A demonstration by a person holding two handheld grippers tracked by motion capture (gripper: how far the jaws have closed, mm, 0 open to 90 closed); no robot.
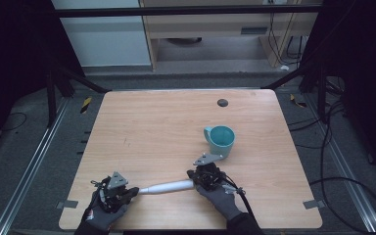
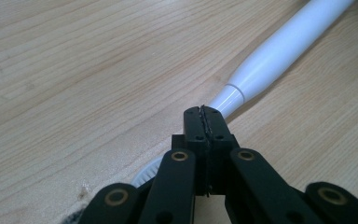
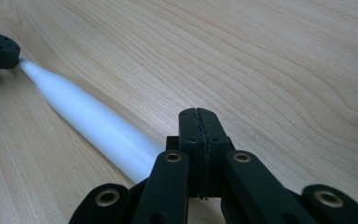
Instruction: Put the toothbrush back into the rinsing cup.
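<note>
A white, tapered, toothbrush-like handle [image 1: 166, 187] lies flat on the wooden table [image 1: 152, 127] near its front edge, between my two grippers. My left gripper [image 1: 133, 191] sits at the handle's narrow end, jaws pressed together with nothing between them. In the left gripper view the thin neck of the handle [image 2: 279, 51] runs under the left gripper [image 2: 206, 112], and a white ribbed piece [image 2: 147, 175] shows below the jaws. My right gripper [image 1: 192, 176] rests at the thick end, also shut and empty. The handle [image 3: 88, 121] passes under and to the left of the right gripper [image 3: 199, 114].
A teal mug [image 1: 221, 138] stands upright just beyond the right gripper, handle to the left. A small dark round grommet [image 1: 222, 103] sits near the table's far edge. Bare wood stretches across the left and middle of the table. Cables lie on the floor at the right.
</note>
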